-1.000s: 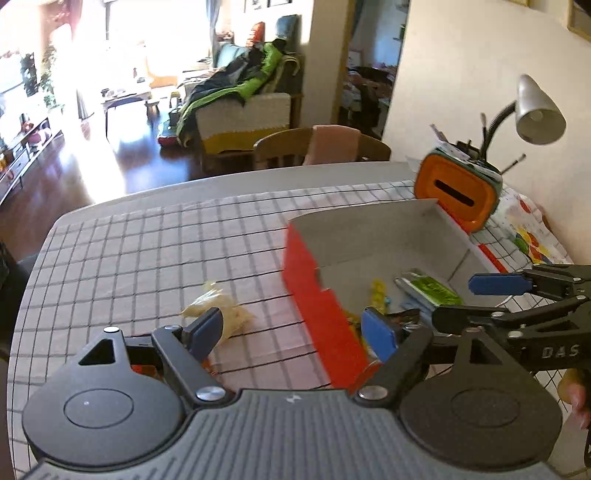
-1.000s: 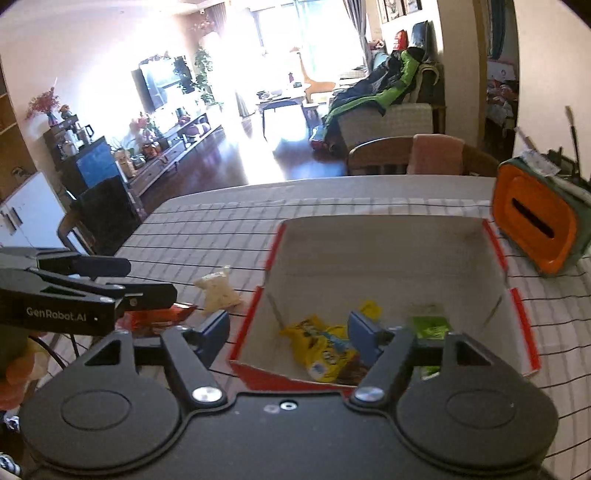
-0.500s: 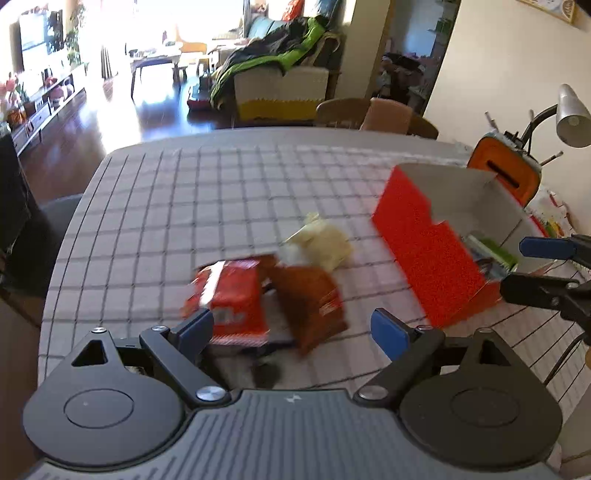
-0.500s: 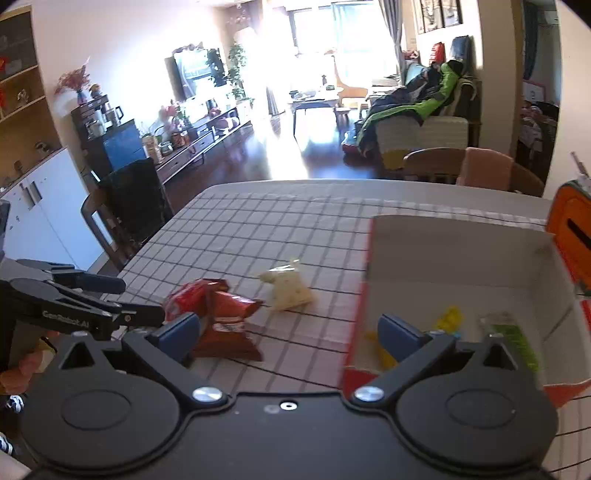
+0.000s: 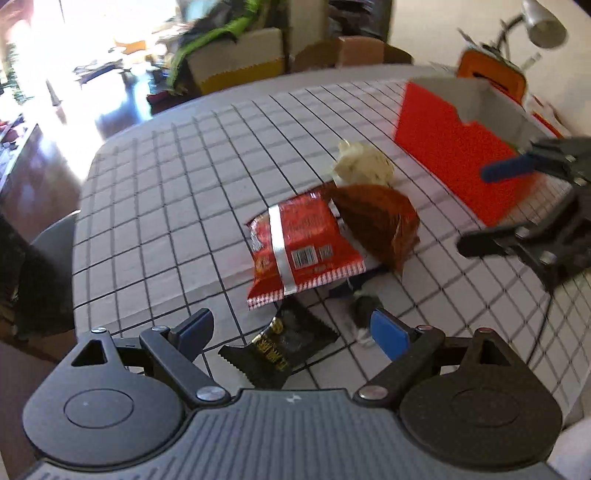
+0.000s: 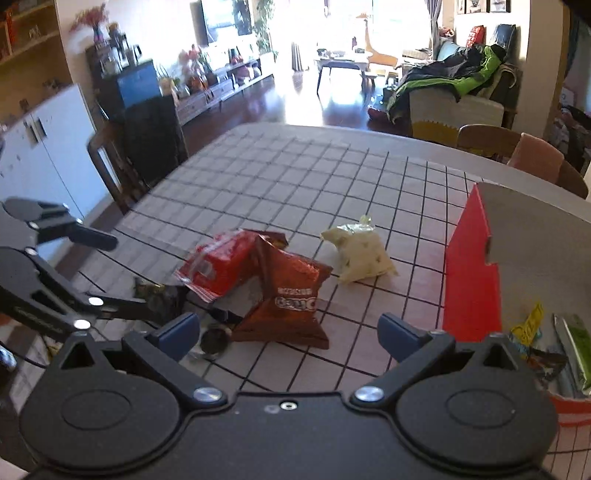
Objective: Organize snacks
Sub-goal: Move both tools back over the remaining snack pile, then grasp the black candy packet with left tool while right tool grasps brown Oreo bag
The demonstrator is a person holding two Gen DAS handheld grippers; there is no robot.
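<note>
Several snack packets lie loose on the checked tablecloth: a red packet [image 5: 303,247] [image 6: 221,262], a brown packet [image 5: 376,218] [image 6: 291,295] leaning on it, a pale yellow packet [image 5: 364,164] [image 6: 360,254] behind, and a black packet [image 5: 280,349] nearest me. My left gripper [image 5: 291,330] [image 6: 125,275] is open, tilted down over the black packet and touching nothing. Just in front of the brown packet, my right gripper [image 6: 290,334] [image 5: 487,206] hangs open and empty. To the right stands the red cardboard box [image 5: 454,155] [image 6: 472,266], holding a yellow packet [image 6: 528,325] and a green one [image 6: 576,343].
An orange container [image 5: 491,72] and a desk lamp [image 5: 543,26] stand behind the box at the wall. Chairs [image 6: 517,147] line the table's far side, and a dark chair [image 6: 147,136] stands at the left. A small dark wrapper [image 5: 364,310] lies beside the black packet.
Both grippers swung left, away from the box, and sank toward the loose packets. Their jaws spread wider. The box slid to the right edge of both views.
</note>
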